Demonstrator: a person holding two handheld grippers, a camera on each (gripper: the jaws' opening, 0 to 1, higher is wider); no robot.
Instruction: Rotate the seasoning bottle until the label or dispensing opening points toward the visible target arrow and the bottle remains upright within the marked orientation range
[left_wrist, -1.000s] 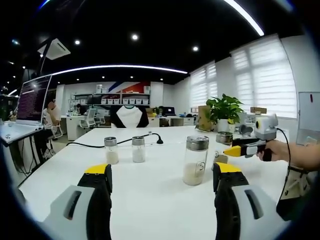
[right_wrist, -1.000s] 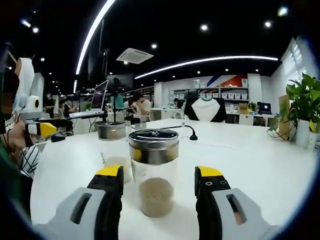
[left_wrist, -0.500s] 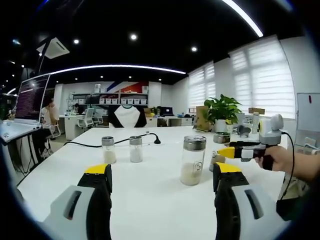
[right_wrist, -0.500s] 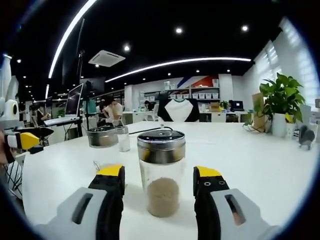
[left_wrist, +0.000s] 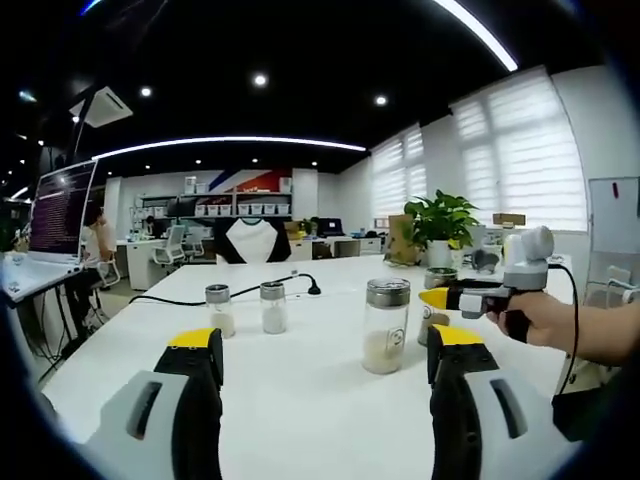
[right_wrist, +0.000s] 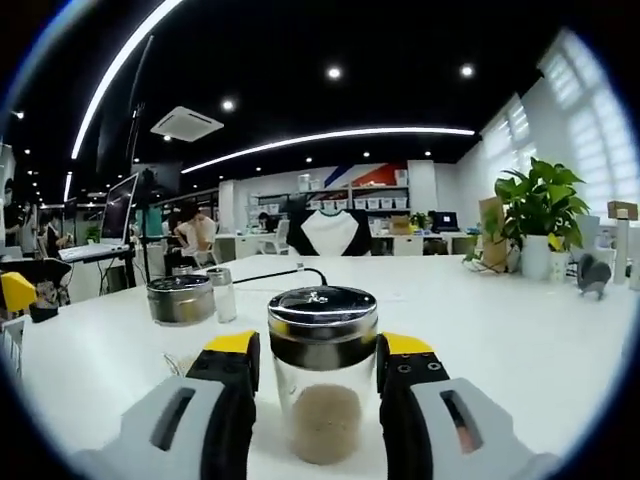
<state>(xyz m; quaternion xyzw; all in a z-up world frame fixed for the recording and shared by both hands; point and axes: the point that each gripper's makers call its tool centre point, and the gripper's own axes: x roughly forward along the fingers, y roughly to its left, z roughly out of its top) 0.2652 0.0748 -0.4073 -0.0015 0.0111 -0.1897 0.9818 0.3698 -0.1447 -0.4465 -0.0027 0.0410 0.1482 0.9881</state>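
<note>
Two yellow-tipped jaws of the right claw (right_wrist: 312, 362) stand on either side of a seasoning bottle (right_wrist: 322, 375), seen from the right gripper view. The bottle stands upright, its long axis vertical, with a metal cap and pale granules in the bottom. It sits directly ahead of this claw and between the jaws, which are partly open and close to the glass; whether they touch it I cannot tell. A turn about the vertical axis looks like the coming move, and the right claw is clearly the nearer one.

In the left gripper view the left claw (left_wrist: 322, 360) is wide open and holds nothing. The nearest bottle there, a clear bottle (left_wrist: 385, 325), stands ahead and slightly right of its centre, on the white counter (left_wrist: 300, 390). Beyond it the right claw reaches in from the right, held by a person's hand (left_wrist: 540, 318), beside another bottle that is partly hidden.

Further back on the counter stand two small shakers (left_wrist: 245, 308), side by side. In the right gripper view a second metal-capped jar (right_wrist: 181, 300) stands to the left, behind the first. No target arrow or marked range is visible on the counter.

Beyond lie a black cable (left_wrist: 230, 293), a potted plant (left_wrist: 440, 225), bright blinds, shelves and seated people in an open office.
</note>
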